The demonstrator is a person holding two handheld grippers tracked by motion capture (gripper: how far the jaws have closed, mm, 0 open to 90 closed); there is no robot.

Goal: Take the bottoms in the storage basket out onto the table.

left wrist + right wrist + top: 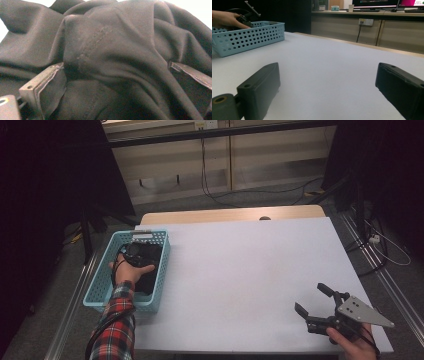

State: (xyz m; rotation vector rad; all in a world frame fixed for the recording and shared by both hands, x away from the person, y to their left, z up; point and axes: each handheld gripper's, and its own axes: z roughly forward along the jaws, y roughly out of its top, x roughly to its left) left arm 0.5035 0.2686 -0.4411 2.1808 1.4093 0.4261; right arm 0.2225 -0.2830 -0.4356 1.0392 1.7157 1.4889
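A light blue perforated basket (99, 282) stands at the table's left edge with a black cloth (151, 270) bunched inside it. My left gripper (136, 255) is down in the basket on top of the cloth. In the left gripper view its jaws stand wide apart, pressed into the folds of the black cloth (112, 45), with a ridge of fabric bulging between them. My right gripper (311, 297) rests low over the table's near right corner, open, with only bare white tabletop between its jaws (327, 82). The right gripper view has the basket (249, 35) and the left hand far off.
The white table (250, 265) stretches between basket and right gripper. A wooden strip (230, 214) runs along its far edge. Cables trail on the floor behind, and dark stands flank both sides. Cabinets and monitors line the far wall.
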